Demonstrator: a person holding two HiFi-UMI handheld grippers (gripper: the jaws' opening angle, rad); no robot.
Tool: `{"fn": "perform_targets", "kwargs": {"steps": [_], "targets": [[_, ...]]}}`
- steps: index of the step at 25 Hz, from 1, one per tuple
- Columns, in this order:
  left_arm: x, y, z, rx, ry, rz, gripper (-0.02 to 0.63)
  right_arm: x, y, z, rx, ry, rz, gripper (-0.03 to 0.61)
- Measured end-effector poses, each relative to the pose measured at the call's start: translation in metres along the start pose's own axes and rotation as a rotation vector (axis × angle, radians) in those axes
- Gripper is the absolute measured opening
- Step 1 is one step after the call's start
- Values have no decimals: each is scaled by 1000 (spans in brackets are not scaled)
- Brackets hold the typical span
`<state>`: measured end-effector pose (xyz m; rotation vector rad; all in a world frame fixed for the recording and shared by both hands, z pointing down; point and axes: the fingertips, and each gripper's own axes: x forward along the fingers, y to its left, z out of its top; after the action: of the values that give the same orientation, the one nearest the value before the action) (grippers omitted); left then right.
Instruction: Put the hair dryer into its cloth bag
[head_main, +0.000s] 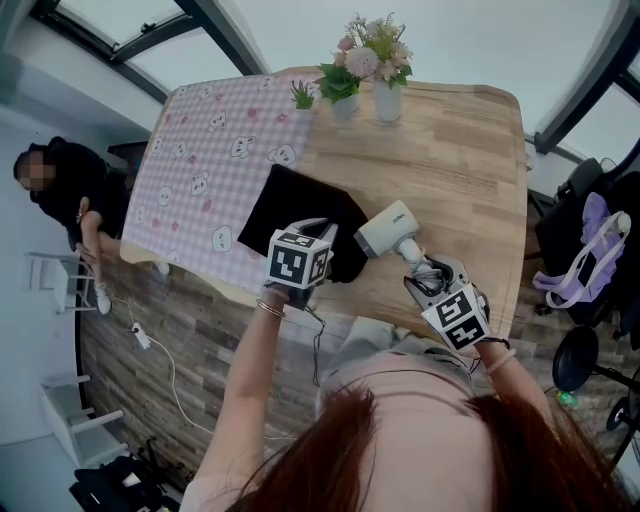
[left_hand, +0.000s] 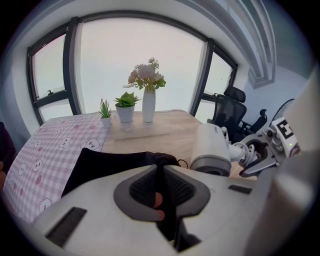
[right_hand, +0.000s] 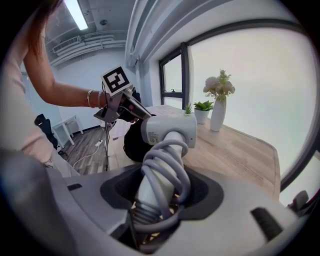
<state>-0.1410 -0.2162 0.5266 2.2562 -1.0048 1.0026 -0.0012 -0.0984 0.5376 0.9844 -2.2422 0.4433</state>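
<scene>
Here, the left claw (left_hand: 161, 174) pinches the limp cloth bag (left_hand: 107, 165); the right claw (right_hand: 159, 202) clamps the stiff, likely top-heavy hair dryer (right_hand: 167, 131) by its cord-wrapped handle.

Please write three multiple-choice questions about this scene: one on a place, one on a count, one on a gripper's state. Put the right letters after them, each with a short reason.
1. Where does the black cloth bag lie?
A. on the light wooden table
B. on a shelf
C. in a box

2. Counting the white flower vase, how many planted vessels stand at the table's far edge?
A. one
B. three
C. five

3. What is the right hand-held gripper doing?
A. hanging open and empty
B. pinching the bag
C. gripping the white plastic hair dryer by its handle

Answers:
1 A: the bag lies flat on the tabletop.
2 B: the vase, a leafy pot plant and a small spiky pot plant stand in a row.
3 C: the right gripper view shows the cord-wrapped handle between its jaws.
</scene>
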Motion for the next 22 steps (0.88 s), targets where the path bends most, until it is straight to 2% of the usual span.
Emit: {"fn": "perform_targets", "kwargs": {"steps": [9, 22], "targets": [[-1, 1, 1, -7, -2, -12, 38, 12, 19, -10, -63, 52, 62, 219], [0, 0, 2, -6, -3, -33, 38, 27, 39, -14, -213, 113, 102, 219]]}}
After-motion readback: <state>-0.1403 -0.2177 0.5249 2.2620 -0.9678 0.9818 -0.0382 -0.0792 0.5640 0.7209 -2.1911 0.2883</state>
